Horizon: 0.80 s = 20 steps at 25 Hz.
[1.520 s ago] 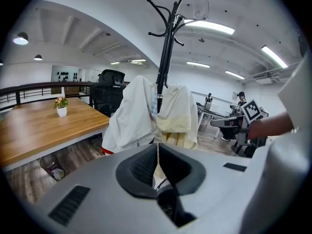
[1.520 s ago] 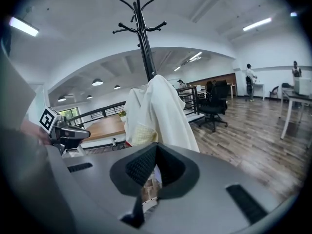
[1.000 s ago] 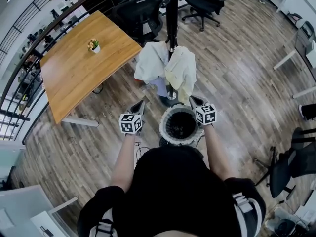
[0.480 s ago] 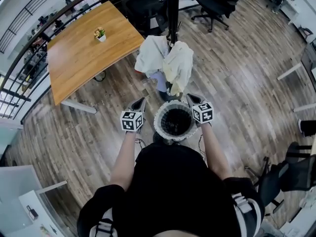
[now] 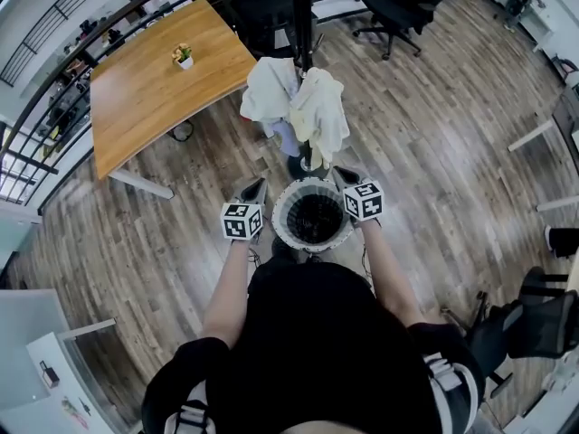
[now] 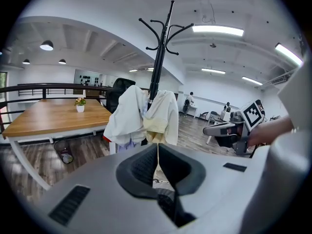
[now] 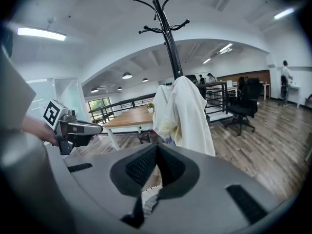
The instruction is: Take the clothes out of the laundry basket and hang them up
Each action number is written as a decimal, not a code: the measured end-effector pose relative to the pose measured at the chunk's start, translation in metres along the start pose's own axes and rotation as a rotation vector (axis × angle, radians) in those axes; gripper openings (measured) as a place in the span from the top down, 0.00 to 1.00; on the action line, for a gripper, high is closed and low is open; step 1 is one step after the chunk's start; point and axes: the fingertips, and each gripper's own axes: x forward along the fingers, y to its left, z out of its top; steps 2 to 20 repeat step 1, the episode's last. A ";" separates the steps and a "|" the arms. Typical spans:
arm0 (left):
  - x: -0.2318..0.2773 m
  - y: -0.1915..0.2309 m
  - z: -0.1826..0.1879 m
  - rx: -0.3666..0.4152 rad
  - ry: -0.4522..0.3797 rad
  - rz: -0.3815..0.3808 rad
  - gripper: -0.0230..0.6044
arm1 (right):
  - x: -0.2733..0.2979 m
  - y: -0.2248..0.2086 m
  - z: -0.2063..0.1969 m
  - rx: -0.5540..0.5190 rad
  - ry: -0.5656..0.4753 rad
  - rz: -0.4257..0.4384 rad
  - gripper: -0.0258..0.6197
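A round laundry basket [image 5: 291, 236] with a white rim stands on the floor in front of me; its inside is dark and I make out no clothes in it. Just beyond it a black coat rack [image 5: 302, 16] carries a white garment [image 5: 269, 87] and a cream garment [image 5: 318, 116]. My left gripper [image 5: 257, 184] hovers at the basket's left side, shut and empty. At the basket's right side my right gripper [image 5: 340, 172] is also shut and empty. The left gripper view shows the shut left gripper [image 6: 157, 147] facing the hung garments [image 6: 146, 116]. The right gripper [image 7: 157, 150] faces them too.
A wooden table [image 5: 154, 89] with a small potted plant [image 5: 183, 55] stands at the left behind the rack. Black office chairs [image 5: 398, 3] are at the back, another chair [image 5: 534, 319] is at the right. A railing [image 5: 36, 143] runs along the far left.
The basket and the right gripper now sit slightly further left and higher in the head view, nearer the rack. Both grippers stay shut beside the basket.
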 end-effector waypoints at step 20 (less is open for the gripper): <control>-0.001 -0.006 -0.003 0.003 0.003 -0.001 0.92 | -0.003 0.001 -0.001 -0.002 0.000 0.006 0.95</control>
